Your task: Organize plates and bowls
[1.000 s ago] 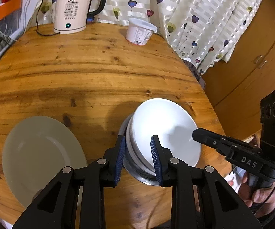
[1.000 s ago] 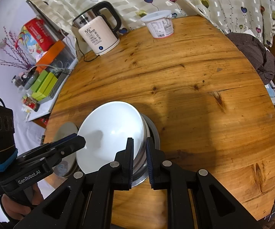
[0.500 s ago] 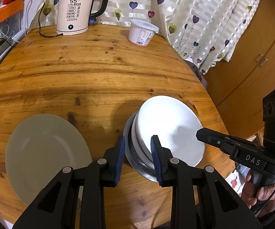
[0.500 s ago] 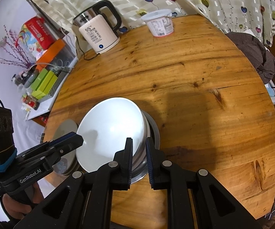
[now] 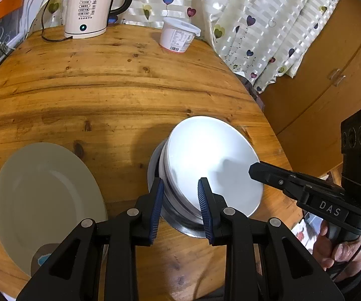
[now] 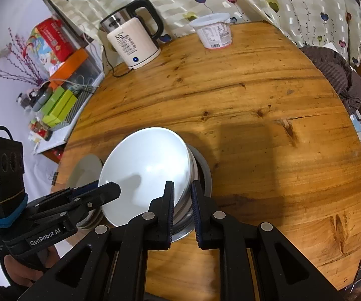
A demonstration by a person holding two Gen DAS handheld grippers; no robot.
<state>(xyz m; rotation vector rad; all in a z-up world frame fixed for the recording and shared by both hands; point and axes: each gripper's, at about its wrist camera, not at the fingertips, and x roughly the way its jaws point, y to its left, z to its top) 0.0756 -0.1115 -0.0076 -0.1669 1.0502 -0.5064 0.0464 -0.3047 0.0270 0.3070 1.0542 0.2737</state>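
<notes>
A stack of white bowls point(image 5: 205, 155) nested in a steel bowl point(image 5: 180, 220) is held between both grippers above the round wooden table point(image 5: 105, 87). My left gripper point(image 5: 180, 200) is shut on the stack's near rim. My right gripper point(image 6: 182, 202) is shut on the opposite rim; the white bowls point(image 6: 145, 170) and steel bowl point(image 6: 204, 173) show in the right wrist view. A pale plate point(image 5: 45, 195) lies on the table to the left, also in the right wrist view point(image 6: 85, 168).
A white electric kettle point(image 5: 87, 10) and a white plastic tub point(image 5: 179, 35) stand at the table's far edge. Curtains hang behind. A wooden cabinet point(image 5: 331, 62) is at the right. Boxes and clutter point(image 6: 55, 100) sit beside the table.
Both grippers with the bowl stack have drifted slightly toward the far side of the table. The grips are unchanged.
</notes>
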